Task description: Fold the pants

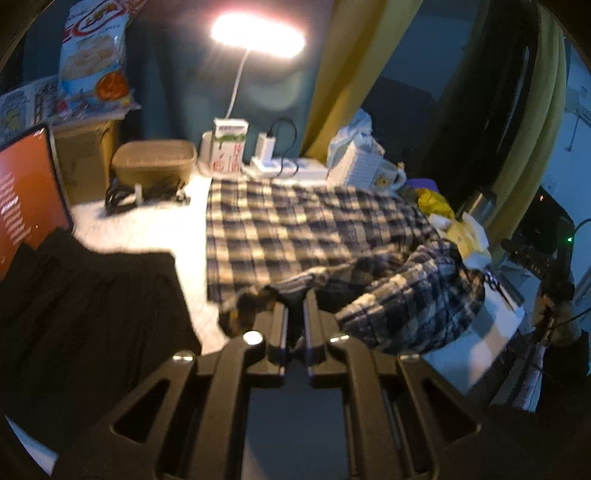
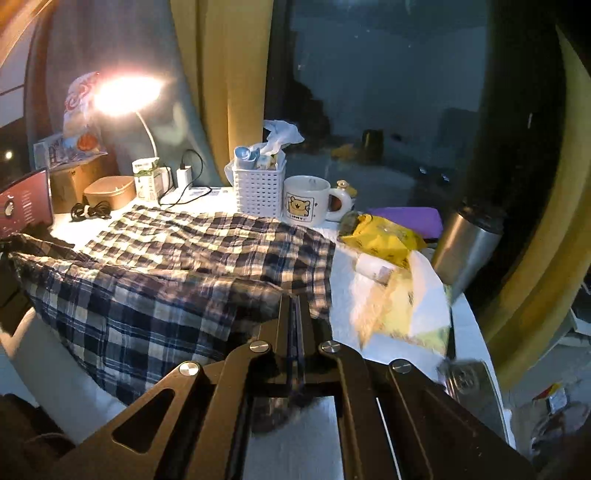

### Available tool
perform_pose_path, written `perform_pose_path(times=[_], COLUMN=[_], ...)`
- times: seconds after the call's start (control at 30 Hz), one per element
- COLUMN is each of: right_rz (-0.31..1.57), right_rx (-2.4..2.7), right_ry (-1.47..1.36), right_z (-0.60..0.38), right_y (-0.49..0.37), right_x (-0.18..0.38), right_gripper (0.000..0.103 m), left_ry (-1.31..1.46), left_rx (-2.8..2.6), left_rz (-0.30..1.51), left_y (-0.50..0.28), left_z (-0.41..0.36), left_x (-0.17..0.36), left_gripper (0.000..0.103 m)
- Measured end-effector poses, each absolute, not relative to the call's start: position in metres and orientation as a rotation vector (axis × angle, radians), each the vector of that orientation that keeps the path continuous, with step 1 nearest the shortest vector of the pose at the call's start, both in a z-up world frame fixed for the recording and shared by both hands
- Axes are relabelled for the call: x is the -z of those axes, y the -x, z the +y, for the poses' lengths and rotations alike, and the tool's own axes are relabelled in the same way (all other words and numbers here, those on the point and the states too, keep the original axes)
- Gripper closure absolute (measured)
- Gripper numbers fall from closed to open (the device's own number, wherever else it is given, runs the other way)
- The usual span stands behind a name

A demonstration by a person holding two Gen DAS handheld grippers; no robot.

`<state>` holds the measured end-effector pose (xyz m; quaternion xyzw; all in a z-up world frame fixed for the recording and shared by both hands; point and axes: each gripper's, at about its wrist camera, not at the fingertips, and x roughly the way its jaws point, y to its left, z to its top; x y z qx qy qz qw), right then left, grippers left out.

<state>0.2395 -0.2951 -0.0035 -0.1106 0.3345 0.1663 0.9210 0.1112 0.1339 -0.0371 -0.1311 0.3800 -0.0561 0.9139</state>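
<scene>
The plaid pants (image 1: 295, 229) lie spread on the white table (image 1: 147, 225), with their near end lifted and hanging over the table's front edge. My left gripper (image 1: 294, 301) is shut on the near left part of the pants' edge. In the right wrist view the pants (image 2: 177, 266) drape toward me, and my right gripper (image 2: 295, 301) is shut on the near right part of their edge. The cloth sags between the two grippers.
A black garment (image 1: 81, 295) lies at the left front. At the back stand a lit desk lamp (image 1: 258, 35), a brown case (image 1: 153, 162), a carton (image 1: 229, 147), a white basket (image 2: 258, 192) and a bear mug (image 2: 306, 201). Yellow packets (image 2: 384, 236) and a steel tumbler (image 2: 465, 247) crowd the right.
</scene>
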Motion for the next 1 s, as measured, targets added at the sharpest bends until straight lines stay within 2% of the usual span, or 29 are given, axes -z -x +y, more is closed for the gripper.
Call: perform_pose_path(times=[0.27, 0.33, 0.37, 0.4, 0.57, 0.73, 0.77, 0.8, 0.83, 1.0], right_rz=[0.815, 0.827, 0.828, 0.822, 0.806, 0.818, 0.830, 0.847, 0.860, 0.821], right_rx=[-0.377, -0.367, -0.366, -0.363, -0.350, -0.401, -0.406, -0.404, -0.395, -0.354], right_ry=[0.183, 0.162, 0.155, 0.149, 0.216, 0.270, 0.281, 0.294, 0.303, 0.275], right_z=[-0.300, -0.299, -0.300, -0.301, -0.295, -0.287, -0.286, -0.285, -0.285, -0.292], right_y=[-0.218, -0.223, -0.223, -0.226, -0.242, -0.251, -0.253, -0.255, -0.256, -0.250], right_x=[0.047, 0.056, 0.058, 0.061, 0.071, 0.081, 0.086, 0.091, 0.096, 0.083], right_gripper=[0.100, 0.079, 0.045, 0.033, 0.033, 0.036, 0.051, 0.080, 0.092, 0.096], left_ry=[0.338, 0.339, 0.337, 0.336, 0.305, 0.287, 0.279, 0.266, 0.252, 0.191], left_rx=[0.137, 0.144, 0.147, 0.150, 0.151, 0.141, 0.146, 0.155, 0.163, 0.199], left_rz=[0.878, 0.861, 0.847, 0.837, 0.779, 0.838, 0.842, 0.844, 0.848, 0.867], left_y=[-0.072, -0.066, -0.063, -0.062, -0.059, -0.054, -0.051, -0.048, -0.045, -0.045], left_z=[0.116, 0.111, 0.109, 0.108, 0.106, 0.111, 0.110, 0.109, 0.106, 0.090], left_x=[0.081, 0.077, 0.072, 0.069, 0.055, 0.077, 0.081, 0.086, 0.090, 0.107], left_gripper=[0.097, 0.097, 0.097, 0.097, 0.095, 0.095, 0.094, 0.094, 0.093, 0.091])
